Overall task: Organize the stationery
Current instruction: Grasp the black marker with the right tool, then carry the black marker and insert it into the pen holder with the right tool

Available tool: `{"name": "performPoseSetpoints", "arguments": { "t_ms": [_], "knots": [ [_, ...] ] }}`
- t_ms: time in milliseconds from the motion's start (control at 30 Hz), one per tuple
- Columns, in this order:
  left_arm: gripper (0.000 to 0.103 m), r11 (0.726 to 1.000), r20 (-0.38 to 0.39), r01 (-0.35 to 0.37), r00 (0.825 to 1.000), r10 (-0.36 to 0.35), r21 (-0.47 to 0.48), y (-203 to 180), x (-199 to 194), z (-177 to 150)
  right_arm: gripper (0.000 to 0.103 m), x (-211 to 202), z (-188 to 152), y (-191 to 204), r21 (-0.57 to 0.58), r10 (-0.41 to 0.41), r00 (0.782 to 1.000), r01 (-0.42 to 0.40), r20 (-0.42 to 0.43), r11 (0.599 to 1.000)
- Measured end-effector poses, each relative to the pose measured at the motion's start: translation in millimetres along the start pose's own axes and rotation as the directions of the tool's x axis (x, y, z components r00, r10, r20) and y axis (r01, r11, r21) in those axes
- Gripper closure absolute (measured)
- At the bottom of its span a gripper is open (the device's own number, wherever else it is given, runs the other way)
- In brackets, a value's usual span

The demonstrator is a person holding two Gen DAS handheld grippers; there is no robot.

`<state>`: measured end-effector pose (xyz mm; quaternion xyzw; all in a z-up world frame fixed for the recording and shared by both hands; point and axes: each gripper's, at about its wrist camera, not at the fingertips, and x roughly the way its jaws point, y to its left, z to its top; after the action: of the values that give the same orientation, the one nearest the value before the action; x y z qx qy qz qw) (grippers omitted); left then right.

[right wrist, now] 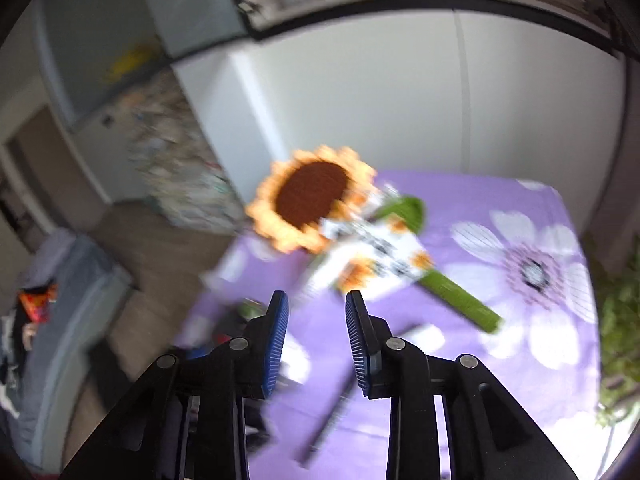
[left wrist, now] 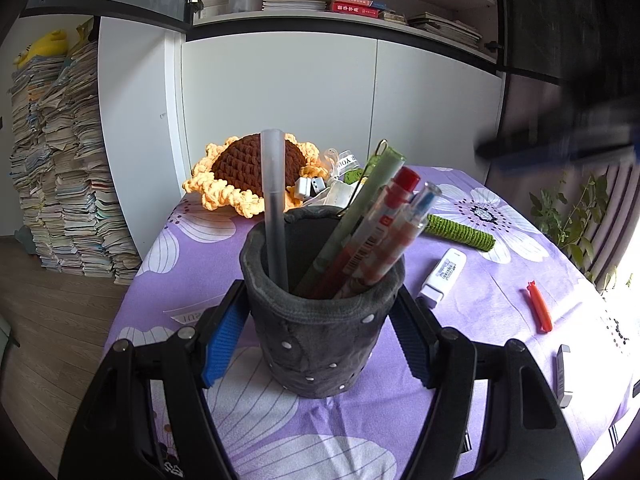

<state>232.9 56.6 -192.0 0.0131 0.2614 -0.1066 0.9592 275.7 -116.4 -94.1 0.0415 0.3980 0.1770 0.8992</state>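
The left gripper (left wrist: pixel 320 320) clamps a soft grey felt pen holder (left wrist: pixel 320 320) full of pens (left wrist: pixel 372 240). The right gripper (right wrist: pixel 316 340) stands parted with nothing between its ribbed blue pads (right wrist: pixel 276 344), above the purple floral tablecloth (right wrist: pixel 520 380).

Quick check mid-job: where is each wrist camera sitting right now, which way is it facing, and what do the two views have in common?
Left wrist: low behind the left gripper, facing the grey pen holder clamped between its blue pads, cupboard beyond.
Right wrist: higher behind the right gripper, tilted down at the purple tablecloth; jaws apart, nothing between them; blurred.
Shared: crochet sunflower, tablecloth, white cupboard.
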Motion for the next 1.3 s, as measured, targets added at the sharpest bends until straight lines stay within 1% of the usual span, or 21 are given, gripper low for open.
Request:
{"name": "performPoseSetpoints", "arguments": {
  "t_ms": [33, 67, 133, 200, 267, 333, 533, 700, 733, 800, 833, 867, 967, 1133, 1300],
  "knots": [
    [0.034, 1.000, 0.000, 0.000, 1.000, 0.000, 0.000, 0.0, 0.0, 0.0, 0.073, 12.9, -5.6, -6.7, 0.010, -0.021, 0.998, 0.022, -0.058, 1.000],
    [0.034, 1.000, 0.001, 0.000, 1.000, 0.000, 0.000, 0.1, 0.0, -0.3, 0.073, 28.0, -13.3, -13.4, 0.027, -0.026, 0.992, 0.030, -0.127, 0.999],
    [0.034, 1.000, 0.001, -0.001, 1.000, 0.001, 0.000, 0.1, 0.0, -0.4, 0.073, 52.6, -27.7, -25.2, 0.084, 0.012, 0.973, 0.008, -0.233, 0.996],
    [0.034, 1.000, 0.001, -0.001, 1.000, 0.001, 0.000, 0.2, 0.1, -0.3, 0.073, 73.3, -41.0, -33.6, 0.143, 0.062, 0.949, -0.018, -0.308, 0.990],
    [0.034, 1.000, 0.001, -0.002, 1.000, 0.002, 0.000, 0.4, -0.2, -0.2, 0.073, 86.9, -49.7, -35.8, 0.165, 0.075, 0.934, -0.018, -0.348, 0.986],
    [0.034, 1.000, 0.001, -0.001, 1.000, 0.001, 0.000, 0.5, -0.1, -0.3, 0.073, 94.8, -52.5, -34.5, 0.169, 0.070, 0.930, -0.008, -0.362, 0.986],
    [0.034, 1.000, 0.000, 0.000, 1.000, 0.000, 0.000, 0.3, -0.3, -0.5, 0.073, 112.3, -48.1, -28.4, 0.147, 0.036, 0.927, 0.020, -0.372, 0.989],
    [0.034, 1.000, 0.001, -0.001, 1.000, 0.001, 0.001, 0.2, 0.0, -0.3, 0.073, 128.7, -48.2, -21.8, 0.128, 0.037, 0.916, 0.016, -0.400, 0.992],
    [0.034, 1.000, 0.001, -0.001, 1.000, 0.001, 0.001, 0.1, 0.0, -0.4, 0.073, 128.9, -47.1, -20.7, 0.121, 0.030, 0.920, 0.019, -0.390, 0.992],
    [0.034, 1.000, 0.001, -0.001, 1.000, 0.001, 0.001, 0.0, 0.2, -0.4, 0.073, 130.4, -45.8, -18.8, 0.105, 0.012, 0.923, 0.031, -0.386, 0.994],
    [0.034, 1.000, 0.001, 0.000, 1.000, 0.000, 0.000, 0.0, 0.1, -0.4, 0.077, 130.8, -45.6, -17.5, 0.091, 0.004, 0.923, 0.034, -0.385, 0.995],
    [0.034, 1.000, 0.000, -0.001, 1.000, 0.001, 0.001, 0.0, 0.3, -0.3, 0.088, 130.5, -46.0, -15.5, 0.061, -0.018, 0.924, 0.045, -0.383, 0.997],
    [0.034, 1.000, 0.000, -0.001, 1.000, 0.001, 0.001, -0.3, 0.4, -0.3, 0.091, 123.9, -48.8, -12.5, 0.006, -0.047, 0.928, 0.053, -0.371, 0.999],
    [0.034, 1.000, 0.000, -0.001, 1.000, 0.001, 0.001, -0.2, 0.4, -0.2, 0.091, 98.4, -56.5, -10.9, -0.070, -0.053, 0.936, 0.030, -0.347, 0.997],
    [0.034, 1.000, 0.000, -0.002, 1.000, 0.002, 0.001, -0.8, 0.6, -0.4, 0.091, 85.2, -73.9, -3.1, -0.188, -0.087, 0.917, 0.014, -0.389, 0.982]
  ]
}}
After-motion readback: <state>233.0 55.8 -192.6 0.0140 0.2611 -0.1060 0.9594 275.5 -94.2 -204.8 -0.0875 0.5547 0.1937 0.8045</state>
